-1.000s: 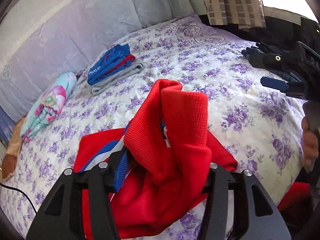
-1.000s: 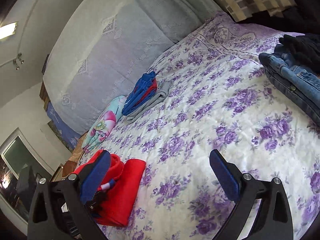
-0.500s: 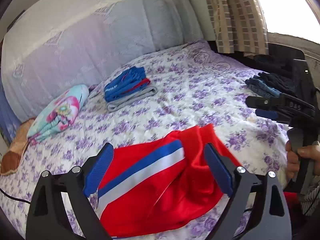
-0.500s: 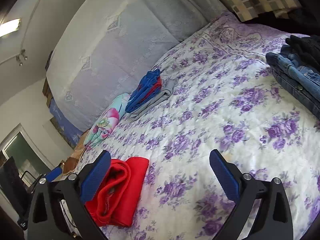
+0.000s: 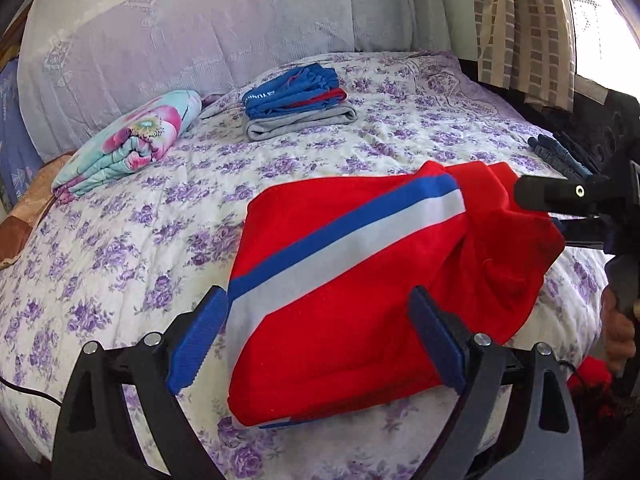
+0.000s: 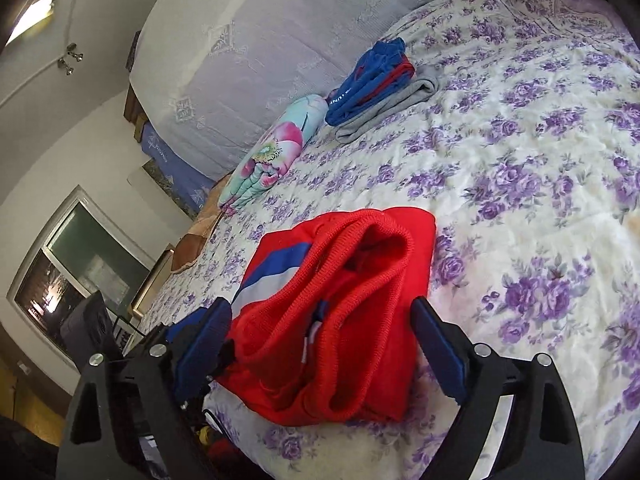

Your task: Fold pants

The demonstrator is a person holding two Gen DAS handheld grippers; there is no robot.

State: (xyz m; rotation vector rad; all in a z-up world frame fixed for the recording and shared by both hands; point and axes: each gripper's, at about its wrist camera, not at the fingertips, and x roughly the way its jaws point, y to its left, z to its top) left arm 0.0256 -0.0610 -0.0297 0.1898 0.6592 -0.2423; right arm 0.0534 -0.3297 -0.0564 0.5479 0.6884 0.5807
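Note:
The red pants (image 5: 360, 304) with a blue and white side stripe lie folded on the floral bedspread (image 5: 132, 240) near the front edge. My left gripper (image 5: 320, 340) is open and empty, its fingers either side of the fold's near end. In the right wrist view the pants (image 6: 340, 320) show a bunched open end facing me. My right gripper (image 6: 320, 344) is open, its fingers either side of that end. It also shows in the left wrist view at the right edge (image 5: 560, 208), against the pants' far end.
A folded stack of blue and grey clothes (image 5: 300, 104) and a rolled floral blanket (image 5: 132, 144) lie at the back by the headboard. Dark jeans (image 5: 560, 156) lie at the right edge. A curtain (image 5: 520, 20) hangs at the back right.
My left gripper has let go of the red pants and opened; they now lie flat and folded. My right gripper has moved in to the pants' bunched end.

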